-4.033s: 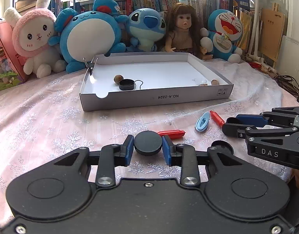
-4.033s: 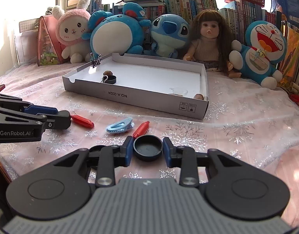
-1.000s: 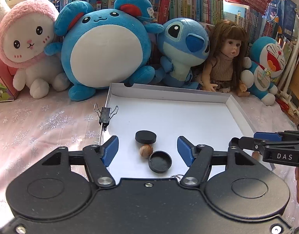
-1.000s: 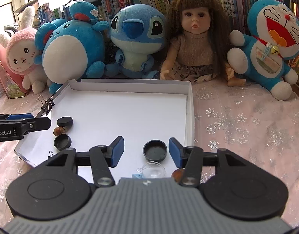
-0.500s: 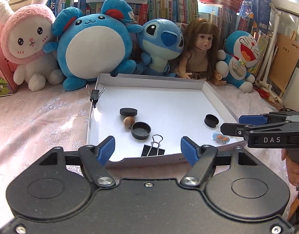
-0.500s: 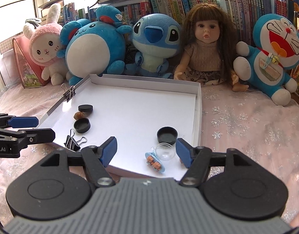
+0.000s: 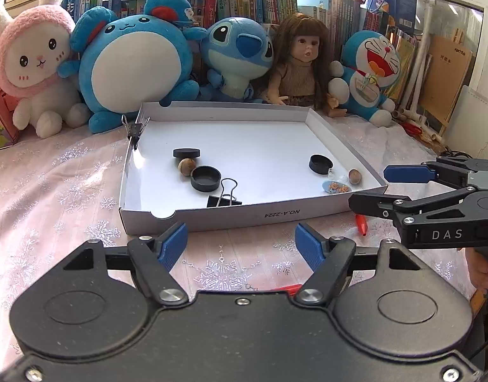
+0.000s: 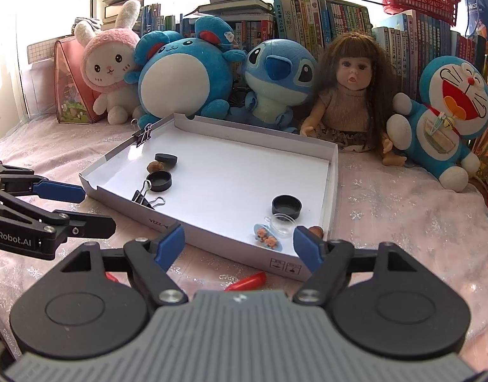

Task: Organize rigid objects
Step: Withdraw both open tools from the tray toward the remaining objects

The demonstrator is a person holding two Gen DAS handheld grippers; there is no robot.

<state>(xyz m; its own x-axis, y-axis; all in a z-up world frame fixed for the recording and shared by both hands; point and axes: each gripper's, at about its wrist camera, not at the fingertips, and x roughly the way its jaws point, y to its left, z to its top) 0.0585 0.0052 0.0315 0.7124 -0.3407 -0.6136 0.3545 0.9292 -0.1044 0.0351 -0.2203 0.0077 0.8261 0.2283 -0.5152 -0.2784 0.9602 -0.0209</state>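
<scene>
White box lid (image 7: 244,215) centre frame holding black caps (image 7: 205,178), left gripper (image 7: 240,243) wide open and empty, right gripper (image 8: 236,243) likewise, clear dish (image 8: 283,222) plain only from right wrist, snowflake cloth (image 7: 53,191), plush toys (image 7: 132,63) and books (image 8: 323,12) across top

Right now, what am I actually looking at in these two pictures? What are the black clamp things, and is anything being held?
There is no robot here: a person holds a hand-held clamp tool in each hand, and each tool carries a wide-angle camera looking forward along its two fingers.

One picture comes from the left gripper, whose black body fills the foreground; the right gripper shows at its right edge. The other picture comes from the right gripper's own camera, with the left tool at its left edge.

Both are open and hold nothing.

On the pink snowflake cloth sits a shallow white box. Inside are three black caps, one of them beside a nut, a binder clip, a clear cap and a small blue charm. Red pieces lie outside, in front of the box. Plush toys and a doll line the back.
</scene>
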